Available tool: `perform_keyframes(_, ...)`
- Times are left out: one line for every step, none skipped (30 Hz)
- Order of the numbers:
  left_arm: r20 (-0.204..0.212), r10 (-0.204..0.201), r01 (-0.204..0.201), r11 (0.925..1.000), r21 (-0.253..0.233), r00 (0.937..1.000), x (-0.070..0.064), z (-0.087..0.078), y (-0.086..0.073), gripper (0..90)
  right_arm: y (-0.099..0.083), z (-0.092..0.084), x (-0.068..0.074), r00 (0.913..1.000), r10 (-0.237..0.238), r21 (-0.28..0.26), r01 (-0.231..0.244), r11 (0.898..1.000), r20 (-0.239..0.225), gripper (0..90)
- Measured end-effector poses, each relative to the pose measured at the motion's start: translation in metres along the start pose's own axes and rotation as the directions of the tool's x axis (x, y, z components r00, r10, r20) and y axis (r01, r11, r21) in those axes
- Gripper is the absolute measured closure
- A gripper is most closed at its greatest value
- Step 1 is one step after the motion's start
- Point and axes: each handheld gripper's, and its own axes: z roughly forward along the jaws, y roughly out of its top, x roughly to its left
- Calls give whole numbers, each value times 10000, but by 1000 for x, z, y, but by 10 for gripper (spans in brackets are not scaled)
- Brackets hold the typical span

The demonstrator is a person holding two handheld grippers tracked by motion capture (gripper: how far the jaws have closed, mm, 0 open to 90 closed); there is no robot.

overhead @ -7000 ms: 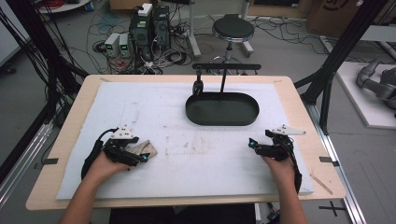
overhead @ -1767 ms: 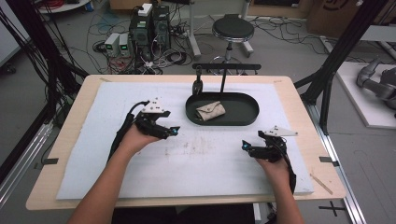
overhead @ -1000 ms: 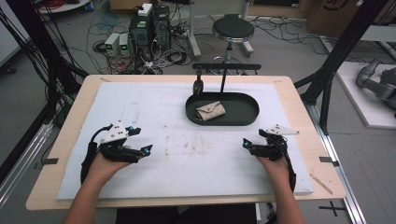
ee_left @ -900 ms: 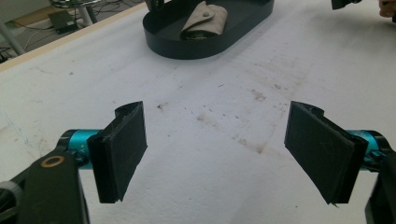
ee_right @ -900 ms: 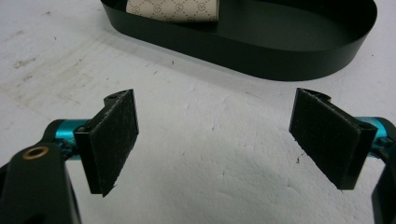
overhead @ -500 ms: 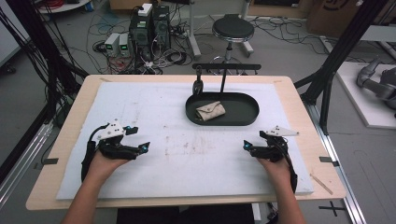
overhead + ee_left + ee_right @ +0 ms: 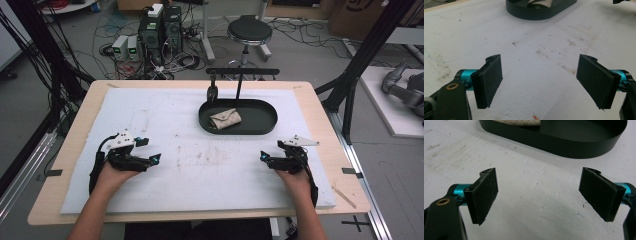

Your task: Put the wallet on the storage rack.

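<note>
While a soft beige patterned pouch [image 7: 225,118] lies in the matte black oval tray [image 7: 260,125], each hand-held gripper, left [image 7: 150,160] and right [image 7: 266,158], rests released on the white foam counter [image 7: 200,170].

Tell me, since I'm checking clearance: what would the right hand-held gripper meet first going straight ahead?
Probably the black tray: the right hand-held gripper points at its near wall across bare white mat.
</note>
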Motion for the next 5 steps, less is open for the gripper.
perform_keyframes(0,0,0,10000,0,10000,0,0,0,208,0,0,0,10000,0,0,0,10000,0,161)
perform_keyframes(29,-29,29,10000,5,10000,-1,1,0,208,0,0,0,10000,-15,8,15,10000,19,161)
perform_keyframes(41,-15,15,10000,79,10000,0,2,0,209,0,0,0,10000,-2,6,2,10000,12,161)
perform_keyframes(41,-15,15,10000,79,10000,0,2,0,208,0,0,0,10000,-2,6,2,10000,12,161)
perform_keyframes(55,-19,18,9999,129,10000,0,2,0,208,0,0,0,10000,-16,-16,16,10000,18,161)
